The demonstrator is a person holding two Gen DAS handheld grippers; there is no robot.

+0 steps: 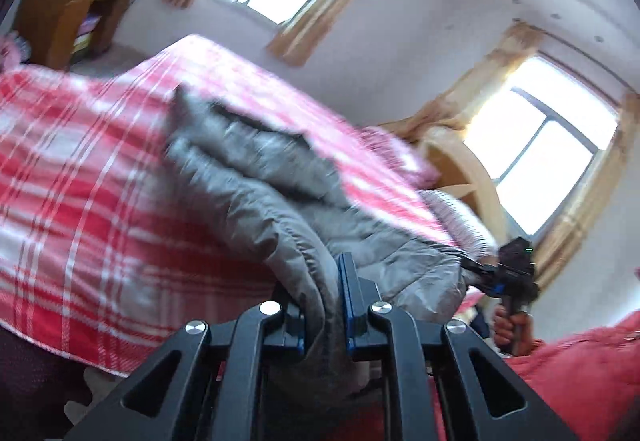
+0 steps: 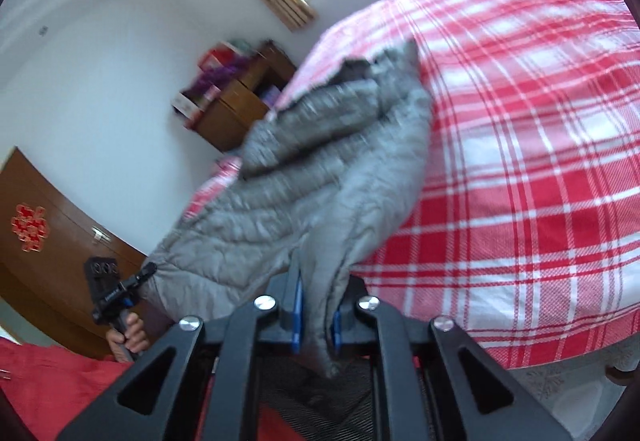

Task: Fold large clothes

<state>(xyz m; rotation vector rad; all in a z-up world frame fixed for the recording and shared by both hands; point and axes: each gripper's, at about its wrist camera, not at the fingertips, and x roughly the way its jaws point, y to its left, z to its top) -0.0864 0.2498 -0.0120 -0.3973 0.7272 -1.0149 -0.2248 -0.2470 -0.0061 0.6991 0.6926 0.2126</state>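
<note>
A grey quilted puffer jacket (image 1: pixel 256 177) hangs stretched over the red and white checked bed (image 1: pixel 80 169). My left gripper (image 1: pixel 326 305) is shut on one edge of the jacket. My right gripper (image 2: pixel 316 317) is shut on the other edge of the jacket (image 2: pixel 320 177). Each gripper shows in the other view: the right gripper (image 1: pixel 472 267) at the jacket's right corner, the left gripper (image 2: pixel 150 269) at its left corner. The jacket's far end still rests on the bed (image 2: pixel 520 121). Both views are motion blurred.
A wooden shelf unit (image 1: pixel 68 13) with boxes stands by the wall past the bed. A dark wooden cabinet (image 2: pixel 52 253) is at the left. A pink pillow (image 1: pixel 456 217) and wooden headboard (image 1: pixel 468 169) are at the bed's head. Red cloth (image 2: pixel 52 381) lies close below.
</note>
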